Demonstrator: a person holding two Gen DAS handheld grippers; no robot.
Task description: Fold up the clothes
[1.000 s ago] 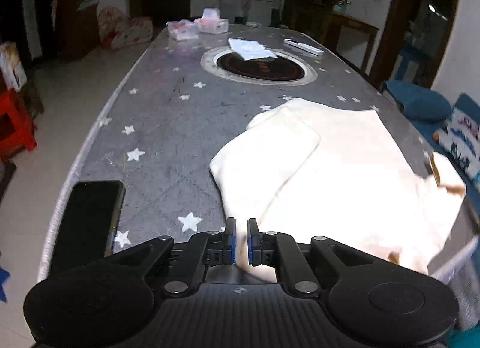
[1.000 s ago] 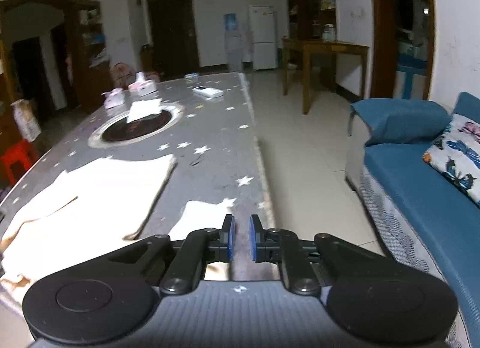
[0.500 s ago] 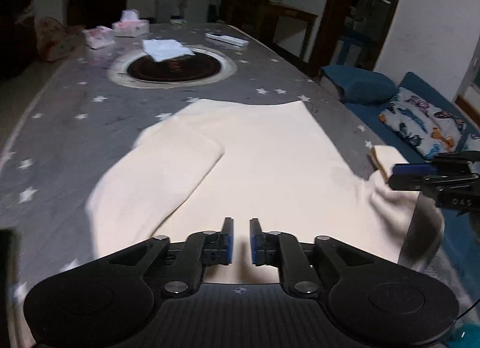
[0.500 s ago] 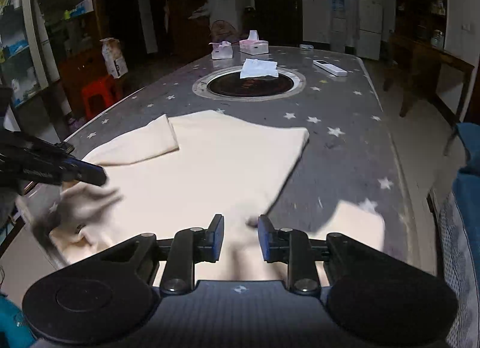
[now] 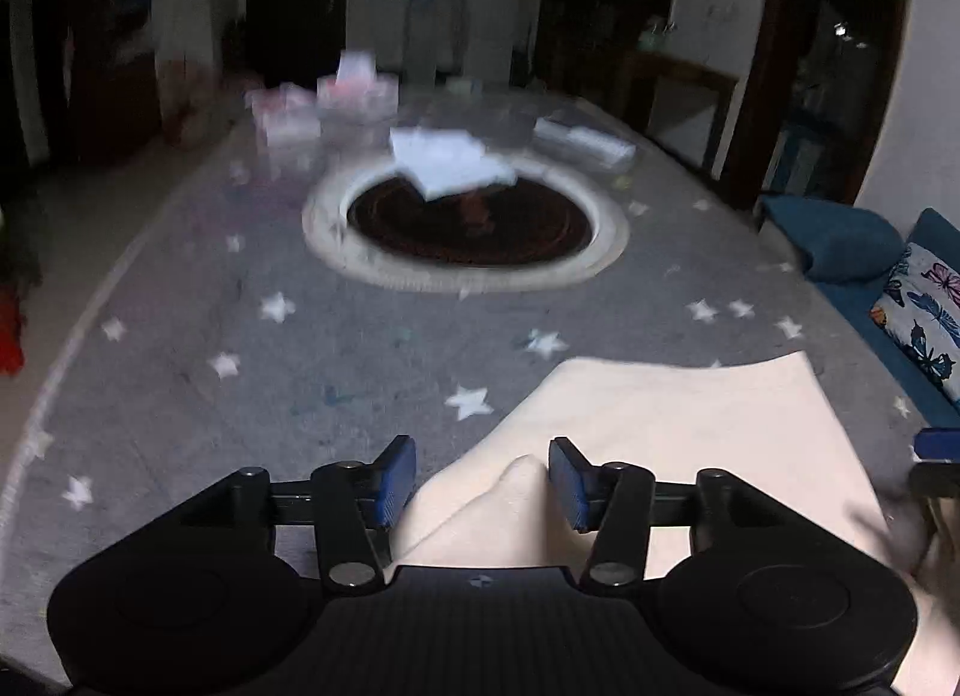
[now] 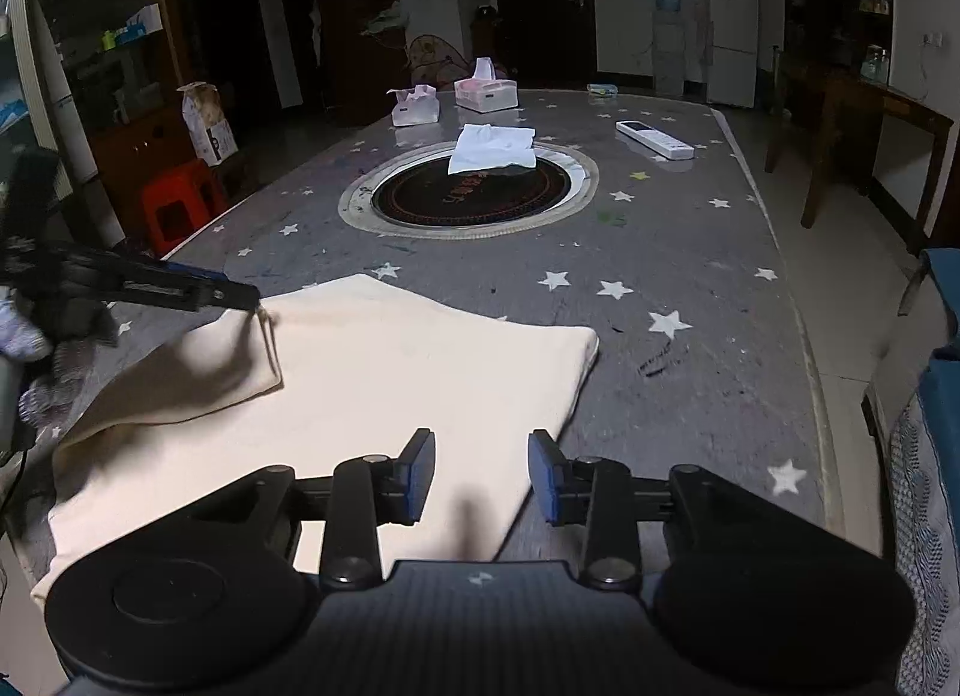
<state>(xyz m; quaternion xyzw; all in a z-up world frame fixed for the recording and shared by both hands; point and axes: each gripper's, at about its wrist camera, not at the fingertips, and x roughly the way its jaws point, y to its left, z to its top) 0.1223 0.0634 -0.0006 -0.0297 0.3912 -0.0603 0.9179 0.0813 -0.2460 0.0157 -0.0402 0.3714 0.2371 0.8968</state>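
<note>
A cream garment lies flat on the grey star-patterned table, with one sleeve folded in on its left side. My left gripper is open, its blue pads either side of a raised fold of the garment at the left sleeve edge. It also shows in the right wrist view at the sleeve's far corner. My right gripper is open and empty over the garment's near right edge.
A round black hotplate with a white cloth sits mid-table. Two tissue boxes and a remote lie beyond. A blue sofa is to the right; a red stool stands to the left.
Both grippers have opened. The left one has swung forward over the sleeve fold. The right one has turned from the table edge toward the garment and let go of the cloth.
</note>
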